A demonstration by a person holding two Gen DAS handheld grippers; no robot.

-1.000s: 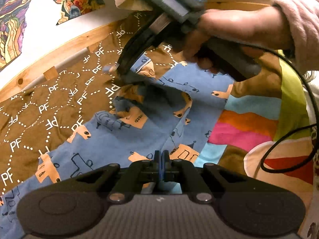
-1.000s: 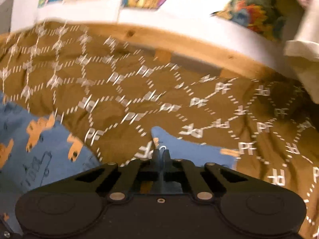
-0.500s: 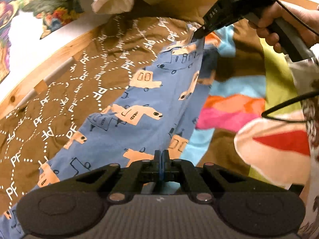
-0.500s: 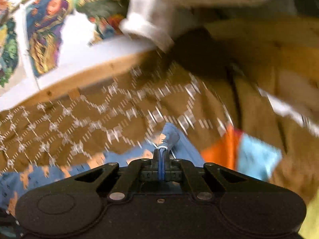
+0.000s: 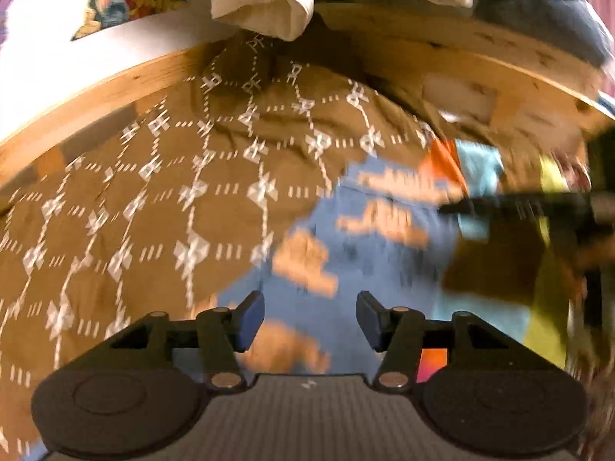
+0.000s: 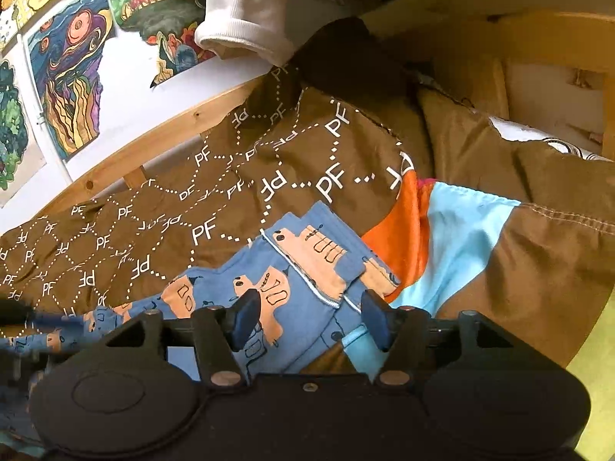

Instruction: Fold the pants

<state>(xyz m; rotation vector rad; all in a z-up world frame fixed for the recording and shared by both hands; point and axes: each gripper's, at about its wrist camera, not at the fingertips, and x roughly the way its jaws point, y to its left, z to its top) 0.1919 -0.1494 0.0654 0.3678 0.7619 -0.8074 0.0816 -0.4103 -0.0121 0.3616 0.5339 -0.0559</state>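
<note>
The blue pants [image 6: 292,280] with orange animal prints lie on the brown "PF" bedspread [image 6: 153,226], their hem end near the orange and light blue patches. My right gripper [image 6: 309,317] is open just above that end, holding nothing. In the blurred left wrist view the pants [image 5: 346,253] stretch away from my left gripper [image 5: 310,322], which is open and empty over them. The right gripper's dark body [image 5: 519,207] shows blurred at the right of that view.
A wooden bed frame [image 6: 161,134] runs behind the bedspread, with painted pictures [image 6: 73,77] on the white wall. White clothing [image 6: 246,15] hangs over the frame. A yellow-green patch [image 6: 592,365] of the quilt lies at the right.
Both grippers were shut on the pants and have opened, letting the fabric go. The pants now lie flat on the bed with their end laid down to the right.
</note>
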